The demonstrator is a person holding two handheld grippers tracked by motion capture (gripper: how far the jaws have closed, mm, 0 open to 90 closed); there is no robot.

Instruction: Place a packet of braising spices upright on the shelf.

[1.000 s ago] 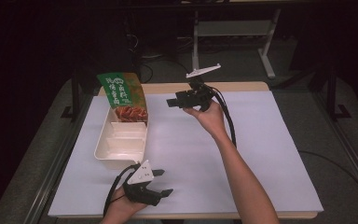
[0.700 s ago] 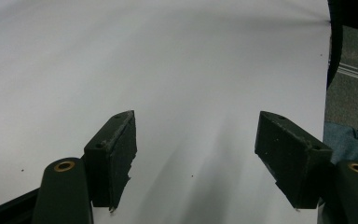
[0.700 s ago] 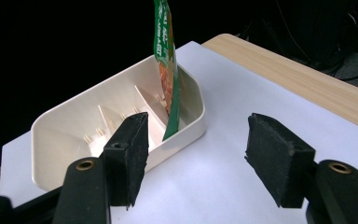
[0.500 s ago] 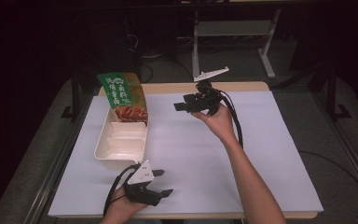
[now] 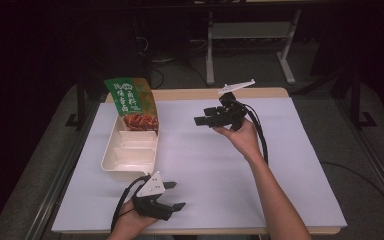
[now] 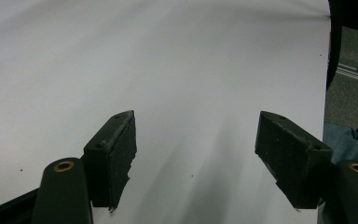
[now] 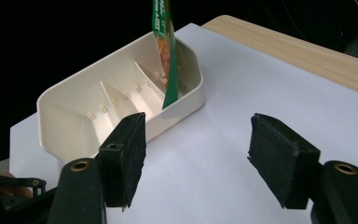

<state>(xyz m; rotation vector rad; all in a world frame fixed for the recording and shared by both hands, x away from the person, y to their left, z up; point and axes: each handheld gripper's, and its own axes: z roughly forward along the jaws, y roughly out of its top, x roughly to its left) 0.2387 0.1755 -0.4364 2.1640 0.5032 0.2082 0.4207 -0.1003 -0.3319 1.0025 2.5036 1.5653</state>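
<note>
The tray (image 5: 130,150) sits at the table's left: a cream, hard-walled box with rounded corners and thin ribs splitting it into compartments, all matte and smooth. In its far compartment stands the packet (image 5: 132,102), a green printed pouch leaning against the end wall, its top well above the rim. It is probably light and crinkly, a glossy film that flexes and may slip between hard pads; its contents look crushable, though the print is too small to be sure. The best hold is likely the flat upper edge, pinched across its thin faces, which the right gripper view shows edge-on (image 7: 165,51).

Near the front edge, the left gripper (image 5: 172,197) rests over bare white sheet (image 6: 168,70), jaws spread with nothing between them.

Farther right, the right gripper (image 5: 202,120) hovers above the sheet, aimed toward the tray, well apart from it. Its jaws have just been opening and stand wide, empty, their black pads ribbed and slightly worn.
</note>
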